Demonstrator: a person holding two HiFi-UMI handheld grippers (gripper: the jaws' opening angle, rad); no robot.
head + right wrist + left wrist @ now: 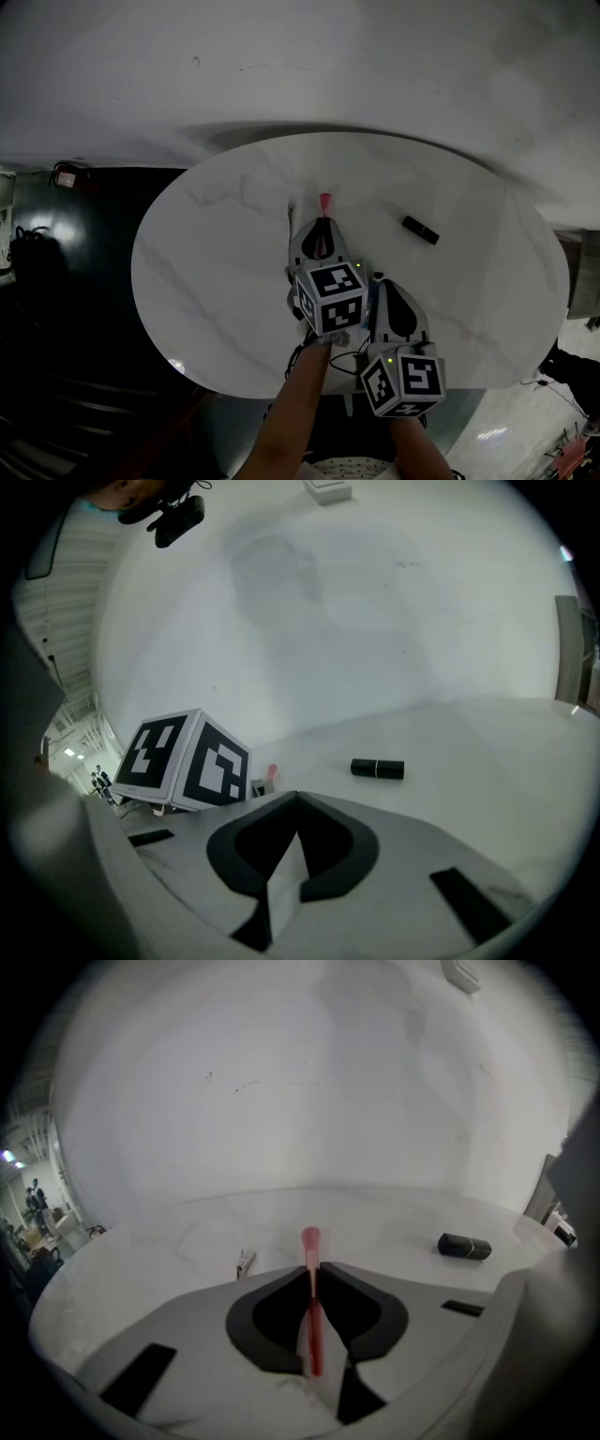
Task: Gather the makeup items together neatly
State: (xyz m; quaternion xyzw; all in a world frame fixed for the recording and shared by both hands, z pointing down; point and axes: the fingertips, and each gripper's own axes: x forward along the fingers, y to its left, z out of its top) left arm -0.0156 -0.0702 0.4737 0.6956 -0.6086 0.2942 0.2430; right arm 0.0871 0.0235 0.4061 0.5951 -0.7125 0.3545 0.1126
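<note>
A thin pink makeup stick (313, 1326) with a rounded tip (324, 200) is clamped between the jaws of my left gripper (323, 225), which is shut on it just above the round white marble table (206, 262). The tip juts forward past the fingertips (330, 1273). A black lipstick tube (420, 229) lies on its side to the right, apart from both grippers (464, 1246) (377, 769). A small pale clip-like item (246, 1262) lies just left of the left gripper. My right gripper (384, 283) hovers beside and behind the left one, shut and empty (296, 797).
The table's near edge runs just under my arms. Dark floor with a small red object (64, 175) lies to the left. A pale wall rises behind the table. The left gripper's marker cube (183, 763) fills the left of the right gripper view.
</note>
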